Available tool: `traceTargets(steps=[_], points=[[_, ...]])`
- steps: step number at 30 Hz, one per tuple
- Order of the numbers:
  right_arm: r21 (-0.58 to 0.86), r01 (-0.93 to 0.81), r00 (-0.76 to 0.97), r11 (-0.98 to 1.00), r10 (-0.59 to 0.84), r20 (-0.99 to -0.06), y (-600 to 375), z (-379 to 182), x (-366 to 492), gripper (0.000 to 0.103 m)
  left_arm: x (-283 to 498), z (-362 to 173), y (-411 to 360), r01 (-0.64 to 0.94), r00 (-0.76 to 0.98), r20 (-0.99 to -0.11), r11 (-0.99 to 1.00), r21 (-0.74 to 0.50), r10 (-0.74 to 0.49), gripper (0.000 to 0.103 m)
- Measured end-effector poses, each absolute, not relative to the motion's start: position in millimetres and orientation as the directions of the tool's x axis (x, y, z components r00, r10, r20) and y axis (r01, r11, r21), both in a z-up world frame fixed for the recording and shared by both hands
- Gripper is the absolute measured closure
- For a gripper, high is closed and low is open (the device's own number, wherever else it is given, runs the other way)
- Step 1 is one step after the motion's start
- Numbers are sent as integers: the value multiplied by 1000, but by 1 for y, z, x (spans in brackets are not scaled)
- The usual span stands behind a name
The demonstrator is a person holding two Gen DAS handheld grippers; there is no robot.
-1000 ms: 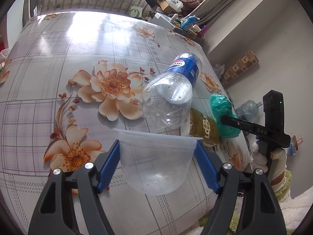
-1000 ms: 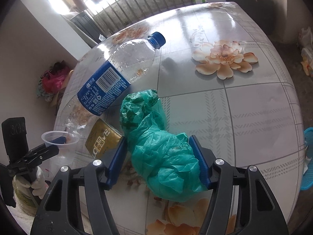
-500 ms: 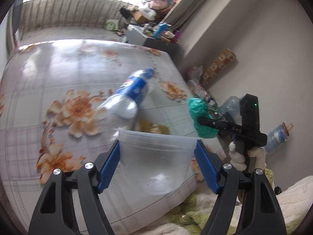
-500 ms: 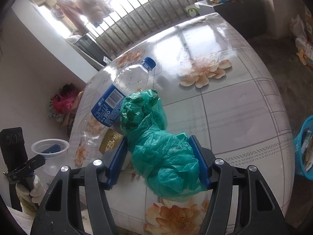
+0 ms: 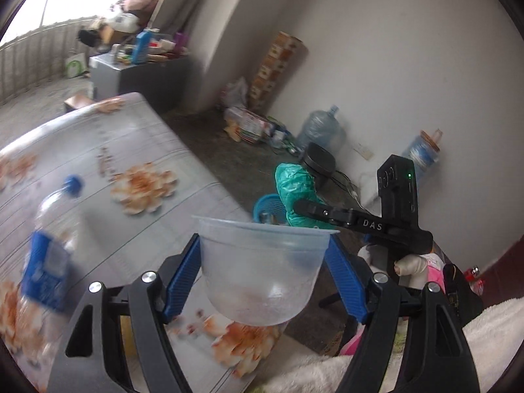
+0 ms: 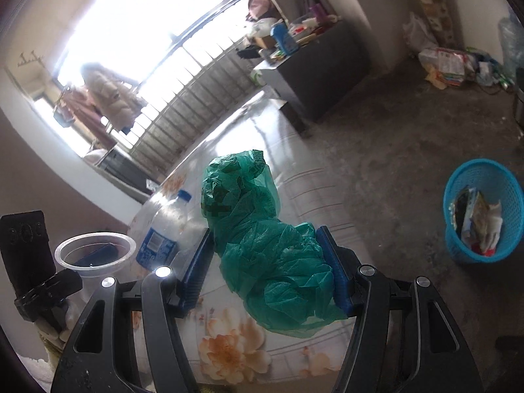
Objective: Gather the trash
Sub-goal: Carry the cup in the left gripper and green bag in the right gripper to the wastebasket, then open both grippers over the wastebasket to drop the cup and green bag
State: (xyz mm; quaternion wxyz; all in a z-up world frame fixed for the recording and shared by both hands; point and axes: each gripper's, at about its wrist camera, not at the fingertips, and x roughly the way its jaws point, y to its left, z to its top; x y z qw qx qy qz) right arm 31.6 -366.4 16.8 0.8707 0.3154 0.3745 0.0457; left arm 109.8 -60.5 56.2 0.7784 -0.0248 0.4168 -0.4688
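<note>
My left gripper [image 5: 263, 262] is shut on a clear plastic cup [image 5: 262, 271], held above the table's near right corner; the cup also shows in the right wrist view [image 6: 95, 250]. My right gripper [image 6: 271, 268] is shut on a crumpled green plastic bag [image 6: 262, 235], lifted over the table; the bag also shows in the left wrist view [image 5: 294, 190]. A blue mesh trash basket [image 6: 481, 216] holding wrappers stands on the floor to the right; its rim shows in the left wrist view [image 5: 267, 204]. A clear bottle with a blue label [image 5: 49, 245] lies on the floral table [image 5: 140, 150].
A dark cabinet [image 6: 314, 65] with clutter on top stands beyond the table. Water jugs [image 5: 319, 129], a black round appliance [image 5: 319, 160] and litter lie along the wall. A white fleece cloth [image 5: 491, 327] is at the lower right.
Both grippers have risen and swung right, away from the table, with the cup and the green bag still held. The blue basket on the floor has come into view.
</note>
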Motion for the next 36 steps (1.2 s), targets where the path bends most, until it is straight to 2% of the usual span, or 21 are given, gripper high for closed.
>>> traceTargets(steps=[11,16,22,24,25,26,30,36], points=[[586,506,701,633,94,-707,-475,-40,-24,43,140,32,-235,801,19,-677,416,-430,-736,30],[579,627,652,521,55,-756,-512,-83,-38,43,156,6,-319,811,-42,-718,396,-431,-695,30],[530,733,575,426,27,-817,-554,-135,-25,41,173,-27,-425,840,-34,-765,396,-371,-643,30],[526,752,571,398,4,-821,-567,-154,-18,37,178,-39,-456,840,-29,-769,401,-365,-638,24],[512,771,558,379,-11,-830,-574,-165,-14,30,182,-50,-476,838,-16,-770,411,-359,-638,16],[495,792,538,359,-26,-843,-580,-177,-11,27,184,-57,-487,833,-3,-770,424,-355,-638,15],[452,856,475,251,-37,-879,-599,-212,-18,27,186,-86,-518,825,28,-800,466,-320,-599,15],[473,842,506,260,-74,-860,-594,-205,-40,27,180,-81,-496,843,24,-759,421,-335,-651,15]])
